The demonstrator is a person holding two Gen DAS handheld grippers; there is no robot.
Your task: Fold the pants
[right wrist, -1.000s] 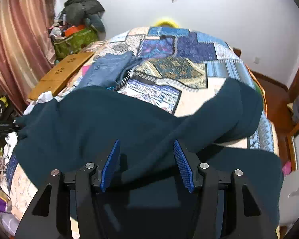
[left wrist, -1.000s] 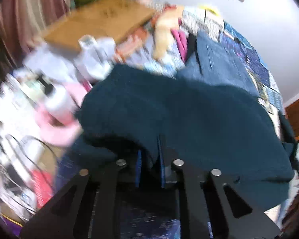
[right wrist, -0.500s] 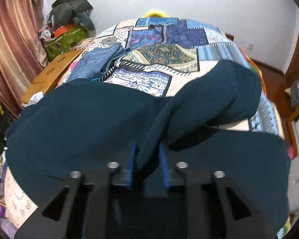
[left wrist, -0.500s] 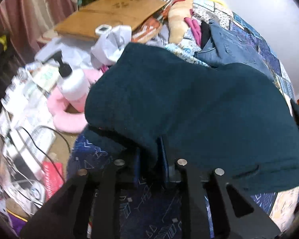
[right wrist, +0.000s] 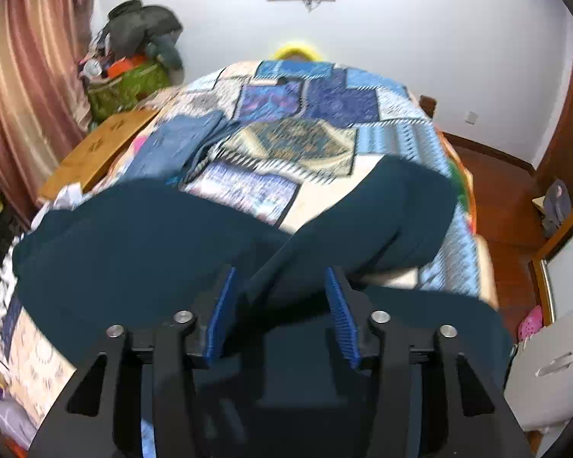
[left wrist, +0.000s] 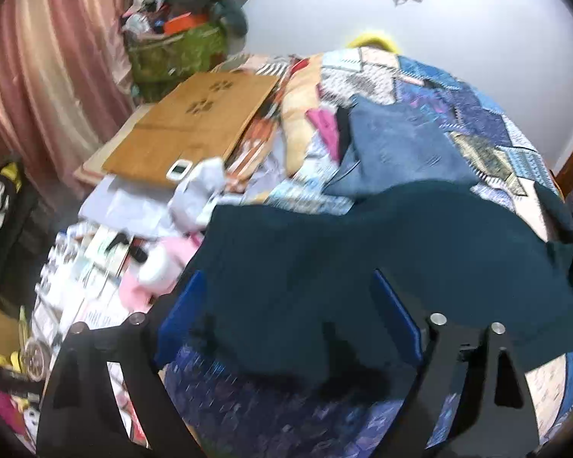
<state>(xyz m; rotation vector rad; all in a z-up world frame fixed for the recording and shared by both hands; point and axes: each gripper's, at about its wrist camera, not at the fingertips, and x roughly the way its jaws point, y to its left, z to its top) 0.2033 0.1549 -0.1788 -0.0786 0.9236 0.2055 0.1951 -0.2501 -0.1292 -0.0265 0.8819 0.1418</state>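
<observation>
Bed with patchwork quilt (right wrist: 301,145): blue, white and ochre panels, fills most of both views and runs toward the white far wall. Curtain (left wrist: 38,87): pink, striped, hanging along the left side of the room. Dark teal pants (left wrist: 382,263): spread across the near end of the quilt, one broad part lying flat to the left in the right wrist view, one leg (right wrist: 386,213) folded over and bulging up to the right, its fabric running down between the right gripper's fingers. Wooden board (left wrist: 195,122): tan, with paw-print cut-outs, at the left edge of the bed. Denim garment (left wrist: 393,156): lighter blue, lying on the quilt beyond the pants. Green bag (left wrist: 175,53): heaped with clothing in the far left corner. Left gripper (left wrist: 288,318): blue pads spread wide, released, holding nothing, poised over the near edge of the pants. Right gripper (right wrist: 282,316): pads parted, released, with the fold of pants lying loose in the gap. Pink and white clutter (left wrist: 160,267): small items beside the bed on the left, blurred, not identifiable.
</observation>
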